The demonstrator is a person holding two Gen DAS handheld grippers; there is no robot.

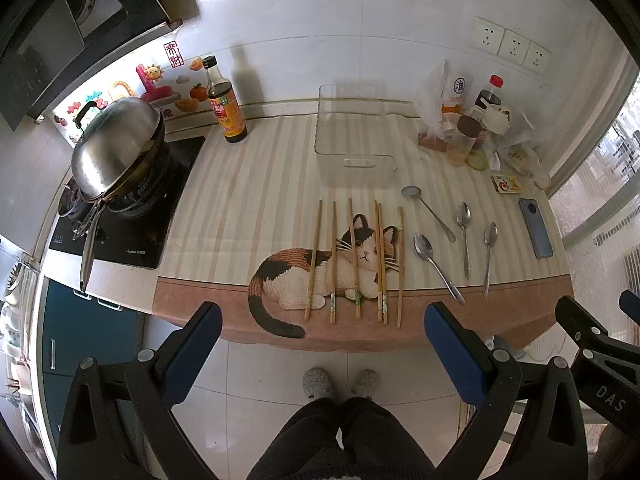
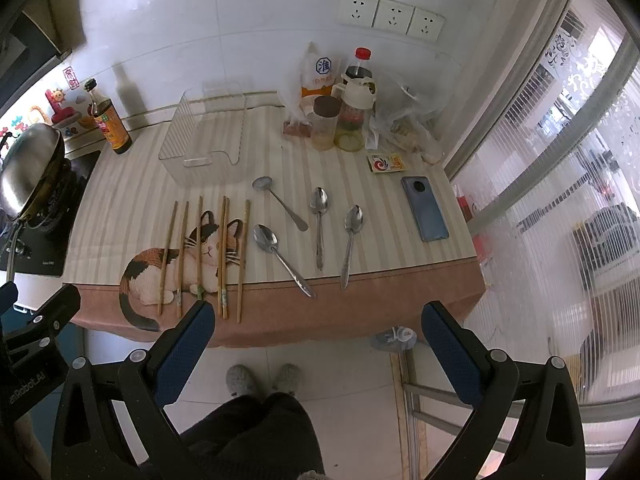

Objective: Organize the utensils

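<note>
Chopsticks (image 1: 354, 264) ahead of left gripper (image 1: 322, 334), spoons (image 2: 316, 236) ahead of right gripper (image 2: 318, 330); handles point back, both wide, empty.

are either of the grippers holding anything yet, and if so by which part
Nothing is held. The left gripper and right gripper are both open and empty, short of the counter. The chopsticks and spoons lie untouched on the cloth.

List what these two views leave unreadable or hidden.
- Wok, left wrist view: the lid hides its contents.
- Chopsticks, right wrist view: the right hand-held gripper covers one lower tip.
- Small packet, right wrist view: print too small.
- Plastic bags, right wrist view: contents blurred behind the bottles.
</note>
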